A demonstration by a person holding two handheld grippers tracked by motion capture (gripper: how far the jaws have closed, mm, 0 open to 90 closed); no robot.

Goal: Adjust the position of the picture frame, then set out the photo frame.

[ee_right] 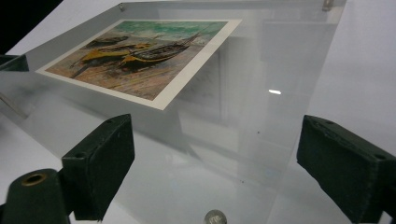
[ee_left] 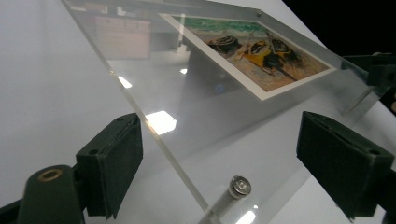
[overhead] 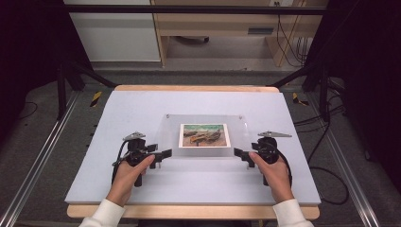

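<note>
Judging the clear frame (overhead: 203, 135) stiff, slippery and easily scratched, we would pinch its near corners with our left claw (overhead: 166, 153) and right claw (overhead: 238, 152), both spread.

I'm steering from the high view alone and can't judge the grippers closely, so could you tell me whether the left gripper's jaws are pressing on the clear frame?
Observer: No. In the left gripper view the left gripper is open, with the edge of the clear frame running between its pads, apart from both.
Operator: Thank you. And how does the right one stand?
Observer: The right gripper is open too, its pads wide on either side of the frame's near corner.
Operator: Is there any hardware at those corners?
Observer: Yes, a silver standoff screw sits between the left gripper's pads.
</note>
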